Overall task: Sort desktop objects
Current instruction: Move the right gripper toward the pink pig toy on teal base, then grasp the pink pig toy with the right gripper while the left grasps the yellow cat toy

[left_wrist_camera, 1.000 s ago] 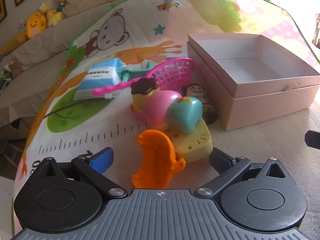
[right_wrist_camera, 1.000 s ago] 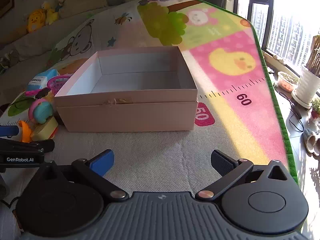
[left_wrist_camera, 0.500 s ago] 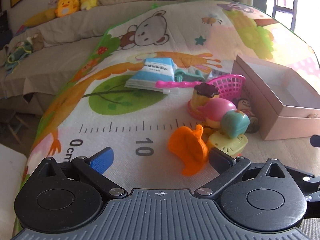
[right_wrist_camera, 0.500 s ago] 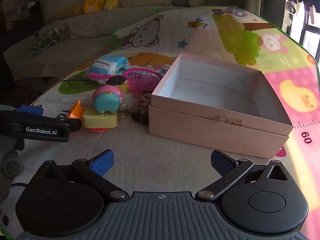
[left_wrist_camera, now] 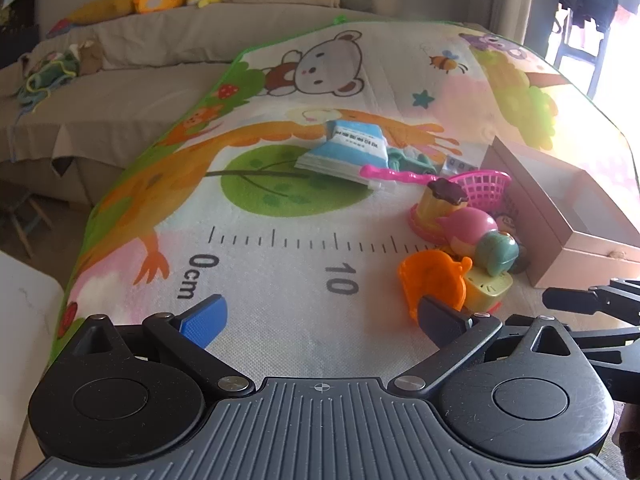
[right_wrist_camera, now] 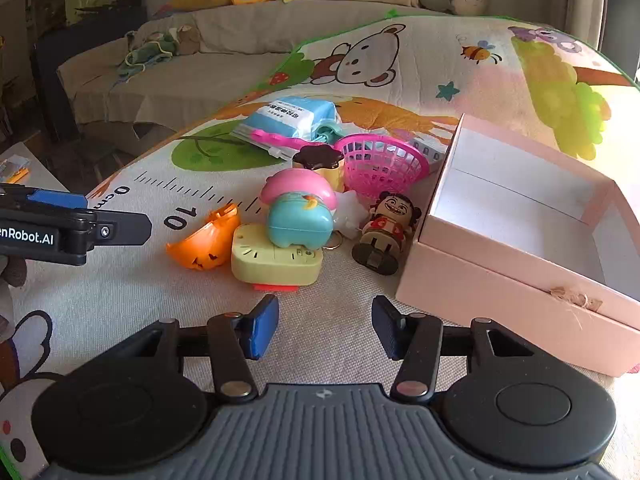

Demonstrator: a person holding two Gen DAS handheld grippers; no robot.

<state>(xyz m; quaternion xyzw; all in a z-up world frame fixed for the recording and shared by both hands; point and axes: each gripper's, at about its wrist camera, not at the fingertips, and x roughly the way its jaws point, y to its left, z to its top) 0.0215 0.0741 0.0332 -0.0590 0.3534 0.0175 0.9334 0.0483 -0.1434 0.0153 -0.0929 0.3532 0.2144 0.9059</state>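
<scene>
Cartoon play mat (right_wrist_camera: 400, 92) underlies everything. We keep left gripper (left_wrist_camera: 320, 320) spread; right gripper (right_wrist_camera: 325, 326), just half-closing, empty, should straddle the yellow toy (right_wrist_camera: 276, 266) centre frame.

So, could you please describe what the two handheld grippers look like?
Both are black plastic. Each has a ribbed grey body, two round black discs and silver pivot pins. The left gripper and the right gripper each have one blue pad and one dark pad. White "GenRobot.AI" lettering marks the left one's side.
</scene>
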